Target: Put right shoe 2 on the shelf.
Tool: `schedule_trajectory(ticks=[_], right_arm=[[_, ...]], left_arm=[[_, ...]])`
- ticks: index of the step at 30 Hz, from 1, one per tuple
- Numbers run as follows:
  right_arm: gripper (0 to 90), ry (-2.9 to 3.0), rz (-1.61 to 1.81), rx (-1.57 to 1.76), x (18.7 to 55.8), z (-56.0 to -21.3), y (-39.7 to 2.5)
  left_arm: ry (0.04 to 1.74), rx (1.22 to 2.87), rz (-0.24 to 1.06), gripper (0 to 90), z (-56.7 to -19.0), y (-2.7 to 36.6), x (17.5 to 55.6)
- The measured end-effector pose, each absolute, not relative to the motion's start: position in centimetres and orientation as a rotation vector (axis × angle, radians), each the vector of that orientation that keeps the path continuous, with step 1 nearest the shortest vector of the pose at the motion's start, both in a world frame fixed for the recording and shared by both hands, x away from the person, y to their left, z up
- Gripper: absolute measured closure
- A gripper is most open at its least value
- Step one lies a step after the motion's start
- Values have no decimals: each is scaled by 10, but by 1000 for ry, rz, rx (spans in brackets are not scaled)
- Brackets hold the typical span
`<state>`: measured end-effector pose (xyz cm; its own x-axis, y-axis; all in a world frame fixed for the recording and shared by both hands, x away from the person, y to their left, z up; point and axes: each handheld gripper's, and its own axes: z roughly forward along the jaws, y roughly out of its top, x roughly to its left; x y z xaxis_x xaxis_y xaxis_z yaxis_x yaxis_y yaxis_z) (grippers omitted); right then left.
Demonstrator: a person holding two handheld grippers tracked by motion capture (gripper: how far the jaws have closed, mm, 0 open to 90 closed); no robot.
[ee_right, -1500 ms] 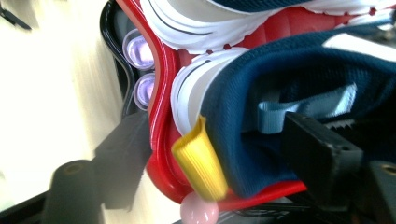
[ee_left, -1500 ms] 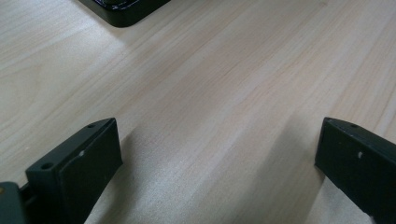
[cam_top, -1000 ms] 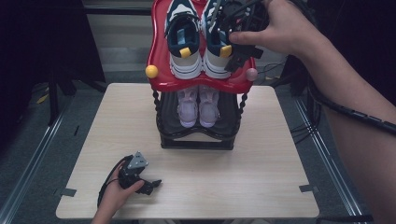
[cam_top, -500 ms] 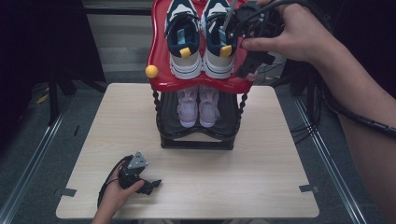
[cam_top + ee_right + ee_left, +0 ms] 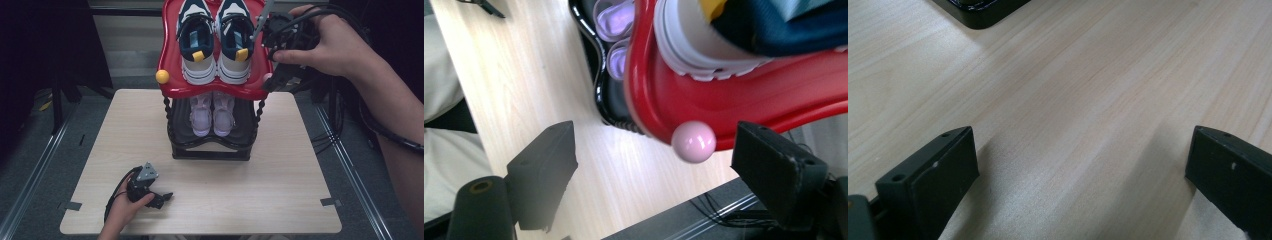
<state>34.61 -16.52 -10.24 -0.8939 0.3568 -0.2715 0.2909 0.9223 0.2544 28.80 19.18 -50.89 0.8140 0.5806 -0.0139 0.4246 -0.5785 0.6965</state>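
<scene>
— Where's the right hand-held gripper [image 5: 272,57]?

— Up beside the red top shelf [image 5: 172,75] of the shoe rack [image 5: 210,150]. Its jaws stand wide apart with nothing between the pads. Just ahead of them, from its own camera, there's a pink ball [image 5: 694,141] on the shelf's corner, sitting in the gap nearer the right-hand jaw but touching neither.

— And on that shelf?

— A pair of navy and white sneakers [image 5: 216,42] with yellow tabs, side by side, just beyond the jaws. Below them, on the black lower tier, a pair of pale lilac shoes [image 5: 212,112]. A yellow ball [image 5: 162,76] marks the shelf corner on the far side from the right hand-held gripper.

— The left hand-held gripper [image 5: 159,198]?

— Low on the wooden worktop [image 5: 300,175], well apart from the rack, held in the person's left hand [image 5: 122,205]. Released too: jaws spread, only bare wood between them. The rack's black base corner [image 5: 979,12] sits far ahead of them.
</scene>
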Motion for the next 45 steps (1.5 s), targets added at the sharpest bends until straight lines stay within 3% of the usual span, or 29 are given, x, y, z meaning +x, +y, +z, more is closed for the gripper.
schedule_trajectory(ticks=[45], right_arm=[[191, 2883, 102, 594, 325, -162, -241]], left_arm=[[733, 2277, 274, 0, -509, 192, 288]])
